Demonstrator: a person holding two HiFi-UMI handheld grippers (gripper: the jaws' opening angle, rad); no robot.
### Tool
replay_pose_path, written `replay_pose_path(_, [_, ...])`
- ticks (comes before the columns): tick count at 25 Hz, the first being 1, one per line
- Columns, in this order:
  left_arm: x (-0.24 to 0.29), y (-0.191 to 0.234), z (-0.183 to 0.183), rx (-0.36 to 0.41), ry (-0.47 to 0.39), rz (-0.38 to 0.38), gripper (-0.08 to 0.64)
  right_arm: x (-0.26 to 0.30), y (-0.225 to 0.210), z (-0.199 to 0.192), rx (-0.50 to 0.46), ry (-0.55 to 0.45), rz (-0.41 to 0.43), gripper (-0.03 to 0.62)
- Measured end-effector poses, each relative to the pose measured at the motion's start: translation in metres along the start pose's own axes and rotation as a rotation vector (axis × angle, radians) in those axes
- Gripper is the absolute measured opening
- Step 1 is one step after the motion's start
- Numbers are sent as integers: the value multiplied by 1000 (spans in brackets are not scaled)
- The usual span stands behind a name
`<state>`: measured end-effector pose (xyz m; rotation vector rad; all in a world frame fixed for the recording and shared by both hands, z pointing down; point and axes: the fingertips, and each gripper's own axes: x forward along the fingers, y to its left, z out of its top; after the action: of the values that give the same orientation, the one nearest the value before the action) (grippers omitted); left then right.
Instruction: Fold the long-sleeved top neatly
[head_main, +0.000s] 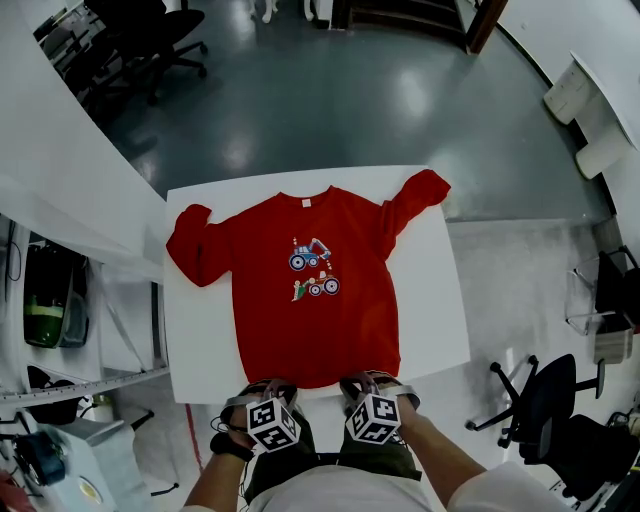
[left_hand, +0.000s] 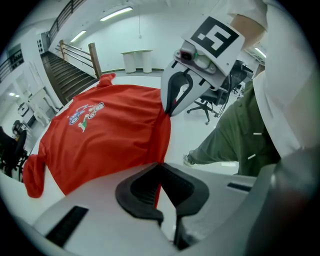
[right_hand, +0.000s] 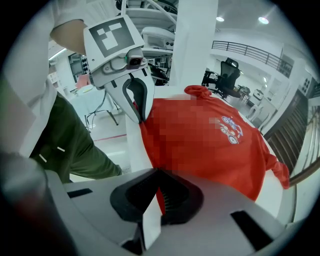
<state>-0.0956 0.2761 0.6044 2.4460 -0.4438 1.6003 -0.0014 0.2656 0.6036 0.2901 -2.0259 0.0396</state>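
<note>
Red top (head_main: 300, 300) lies flat, print up, on the white table (head_main: 440, 300), hem at the near edge.
My left gripper (head_main: 264, 386) and right gripper (head_main: 371, 381) each clench the hem; sleeves rumpled; bare table flanks it, open floor (head_main: 330, 100) beyond.

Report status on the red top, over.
Left gripper and right gripper shut on near hem of red top. Top flat on white table, sleeves out, unfolded. Nothing in the way.
</note>
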Motion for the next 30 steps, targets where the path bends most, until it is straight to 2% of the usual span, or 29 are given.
replay_pose_path(5, [-1,1,0,-28,-15,-4,20,-1,-1,3,14,-8,3,21])
replay_pose_path(13, [-26,11,7,-74,-73,-34,60,-25,-15,7,81,-37,-3,71])
replay_pose_path(18, [-43,40,10,-75,-119,6,60,-46,-44,10,147,-45,-98,71])
replay_pose_path(24, [-60,84,21,-26,-166,54,60,-63,-85,16,264,-42,-243,71])
replay_pose_path(30, [-65,122,41,2,-209,88,60,-78,-128,25,379,-93,-371,71])
